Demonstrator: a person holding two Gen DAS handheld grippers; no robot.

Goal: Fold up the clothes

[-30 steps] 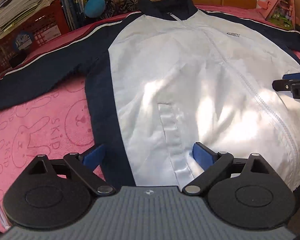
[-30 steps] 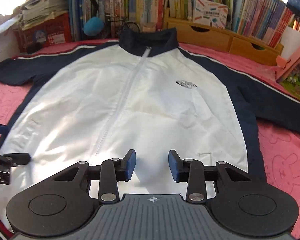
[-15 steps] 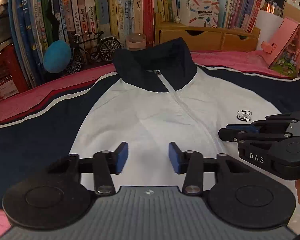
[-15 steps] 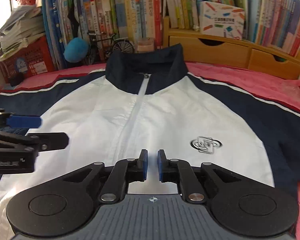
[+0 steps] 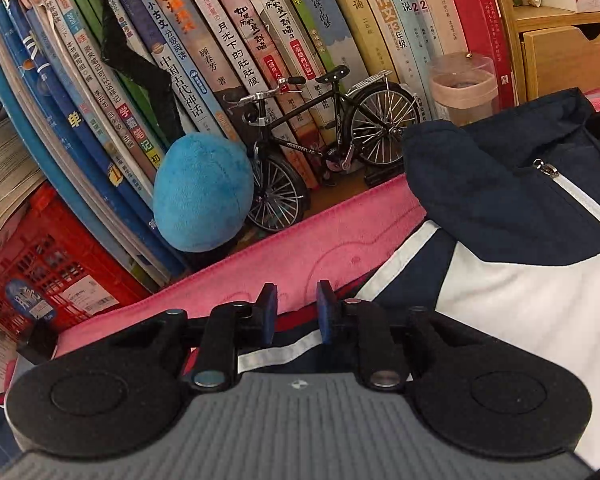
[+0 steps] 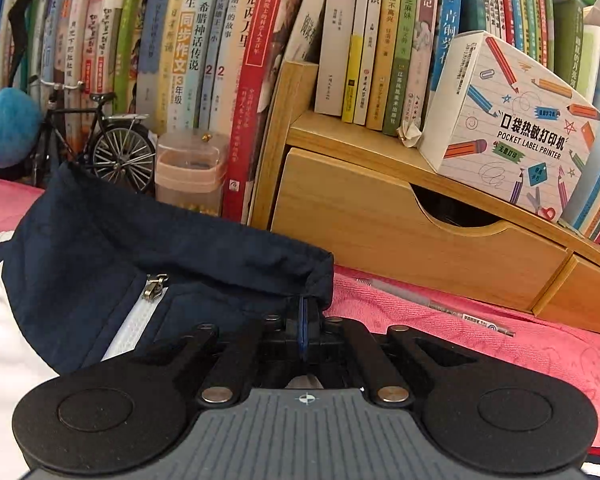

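Observation:
A navy and white zip jacket (image 5: 520, 300) lies front up on a pink towel (image 5: 300, 248), its navy collar (image 5: 500, 184) towards the bookshelf. My left gripper (image 5: 297, 308) is at the jacket's left shoulder, where the white-striped seam meets the towel. Its jaws are closing, a narrow gap still shows, and the shoulder edge lies between the pads. My right gripper (image 6: 303, 312) is shut at the right end of the collar (image 6: 160, 248). Its tips are tucked under the navy fabric there, pinching the jacket (image 6: 28, 320).
Upright books line the back. In front of them stand a blue plush ball (image 5: 202, 196), a model bicycle (image 5: 320, 140) and a clear jar (image 5: 460, 84). A red crate (image 5: 52, 272) is at the left. A wooden drawer unit (image 6: 400, 232) carries a label printer box (image 6: 512, 128), and a pen (image 6: 440, 308) lies on the towel.
Both grippers travelled forward from the jacket's chest up to its shoulders and collar. The left jaws narrowed from wide apart to a small gap. The right jaws came fully together.

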